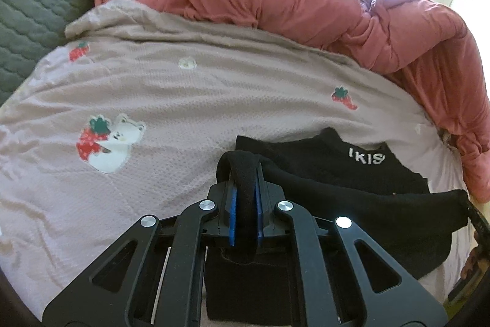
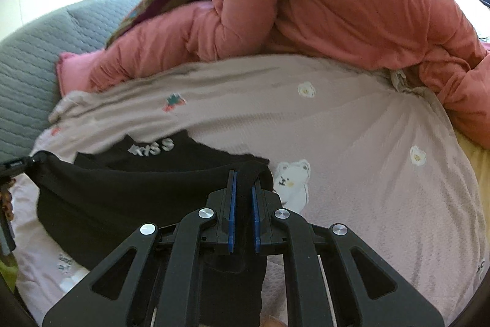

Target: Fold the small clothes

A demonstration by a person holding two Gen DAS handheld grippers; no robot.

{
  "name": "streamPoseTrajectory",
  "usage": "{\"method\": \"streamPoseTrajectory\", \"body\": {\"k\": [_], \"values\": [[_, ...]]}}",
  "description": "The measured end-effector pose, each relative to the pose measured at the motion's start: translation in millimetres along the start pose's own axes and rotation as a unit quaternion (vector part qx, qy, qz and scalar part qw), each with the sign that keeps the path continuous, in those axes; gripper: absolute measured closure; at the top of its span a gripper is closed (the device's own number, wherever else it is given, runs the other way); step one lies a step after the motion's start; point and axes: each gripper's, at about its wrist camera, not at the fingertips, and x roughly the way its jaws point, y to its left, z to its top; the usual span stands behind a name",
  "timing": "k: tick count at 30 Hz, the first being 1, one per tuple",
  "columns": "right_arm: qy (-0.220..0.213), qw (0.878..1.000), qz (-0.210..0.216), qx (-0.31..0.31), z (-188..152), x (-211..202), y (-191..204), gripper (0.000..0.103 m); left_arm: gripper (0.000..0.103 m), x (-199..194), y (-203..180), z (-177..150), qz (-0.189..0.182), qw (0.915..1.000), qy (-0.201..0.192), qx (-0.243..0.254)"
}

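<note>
Left gripper point(image 1: 245, 173) and right gripper point(image 2: 243, 189) are each pinching one corner of the black garment point(image 1: 352, 189); its lettered part is lying ahead on the pink bedspread point(image 1: 183, 100).

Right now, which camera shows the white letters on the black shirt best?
The left wrist view: the white letters on the black knitted shirt look sharp and upright there, though the first one is partly cut off. The right wrist view shows the same letters smaller, tilted and blurry.
</note>
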Motion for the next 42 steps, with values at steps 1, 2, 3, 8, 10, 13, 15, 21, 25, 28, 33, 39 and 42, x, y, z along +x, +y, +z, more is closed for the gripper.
{"method": "streamPoseTrajectory", "body": {"k": [1,2,3,8,10,13,15,21,25,28,33,39,42], "values": [[0.006,1.000,-0.003,0.000,-1.6,4.5,-0.3,0.095,0.098,4.5,1.1,-0.7,0.000,1.0000,0.003,-0.004],[0.011,1.000,-0.008,0.002,-2.9,8.5,-0.8,0.095,0.097,9.7,3.7,-1.7,-0.004,0.9999,0.007,-0.010],[0.014,1.000,-0.011,0.004,-3.5,11.4,-1.5,0.095,0.096,13.4,6.1,-2.6,-0.004,0.9998,0.010,-0.015],[0.026,0.999,-0.027,0.003,-7.1,19.4,1.3,0.090,0.075,9.1,9.3,-4.3,0.011,0.9998,-0.016,-0.010],[0.020,0.999,-0.042,0.003,-8.2,15.6,2.8,0.062,0.068,5.2,11.3,-5.0,0.008,0.9997,-0.020,-0.014],[0.003,0.998,-0.059,-0.003,-8.4,3.5,3.8,0.051,0.067,-7.3,12.8,-7.4,0.018,0.9988,-0.046,-0.004],[-0.009,0.998,-0.066,-0.004,-8.1,-8.0,4.9,0.051,0.067,-17.6,17.2,-8.3,0.015,0.9980,-0.061,0.001],[-0.013,0.999,-0.027,-0.038,-23.4,-34.6,39.2,0.052,0.067,-44.8,26.6,-7.7,0.017,0.9965,-0.079,0.023],[0.024,0.997,0.028,-0.074,-38.0,-30.2,77.7,0.065,0.067,-49.8,14.5,-21.2,-0.002,0.9962,-0.059,0.064],[0.052,0.991,0.057,-0.106,-48.2,-21.6,109.0,0.076,0.068,-48.3,1.5,-36.5,-0.013,0.9943,-0.035,0.100],[0.089,0.985,0.082,-0.126,-60.5,-2.4,143.9,0.079,0.089,-38.4,-20.4,-55.1,-0.026,0.9882,0.001,0.151],[0.104,0.982,0.068,-0.140,-66.7,17.8,156.6,0.079,0.089,-15.2,-33.7,-72.5,-0.023,0.9826,0.041,0.180],[0.105,0.983,0.066,-0.137,-62.1,26.7,155.6,0.079,0.088,-5.2,-40.8,-74.3,-0.014,0.9804,0.036,0.193]]}}
